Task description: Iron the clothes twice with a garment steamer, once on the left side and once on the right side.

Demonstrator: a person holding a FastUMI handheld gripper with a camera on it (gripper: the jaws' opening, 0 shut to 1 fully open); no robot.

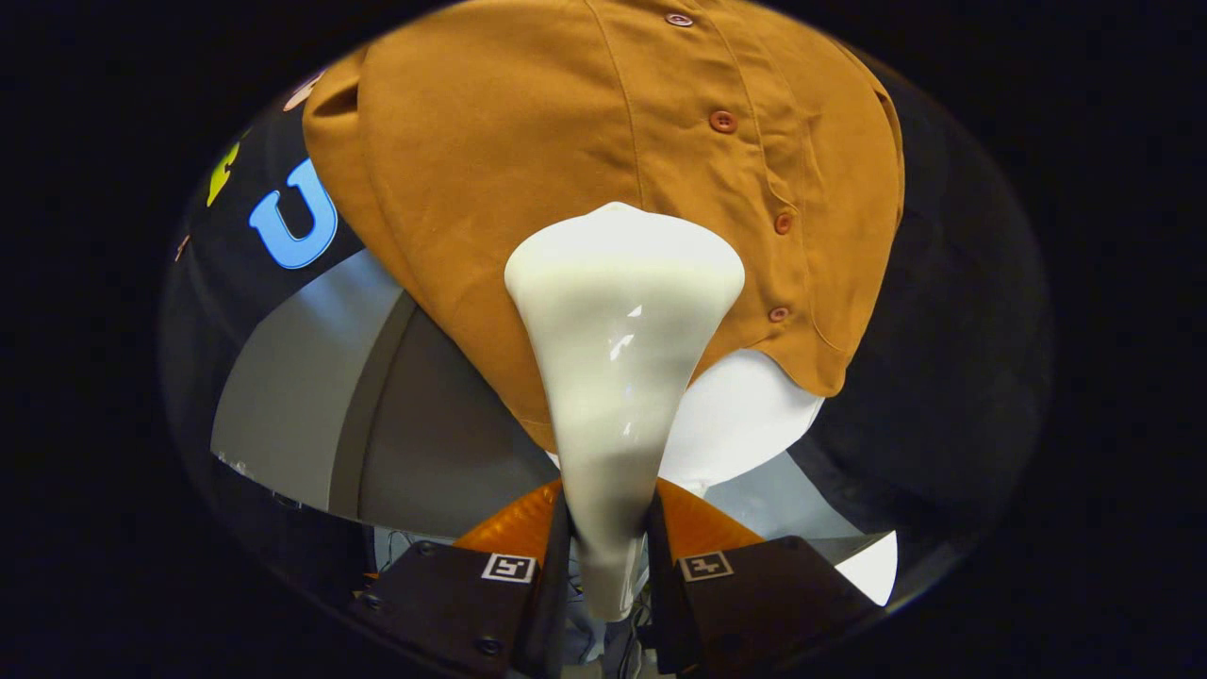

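The garment steamer [618,358] is a glossy cream-white wand, narrow at the handle and flaring to a broad rounded head; its handle sits between the two fingers of the gripper [608,552], which are drawn in close and press it from either side, so the hold looks firm. The head rests on, or just off, the brown shirt [528,151], a matte button-front garment hung over a white form [740,420] whose smooth base shows below the hem. The head meets the cloth on the panel beside the button placket, with the row of buttons [722,121] running just off to one side of it, fairly low on the shirt and not far above the hem. Whether any steam comes out cannot be told. As a judgement, one pass is in hand on this side of the placket; nothing here shows which pass it is, and the cloth gives no clear sign of being already smoothed, so at least the stroke on the far side of the buttons may be left. Beyond the shirt lie a grey panel [311,396] and the booth's dark wall.
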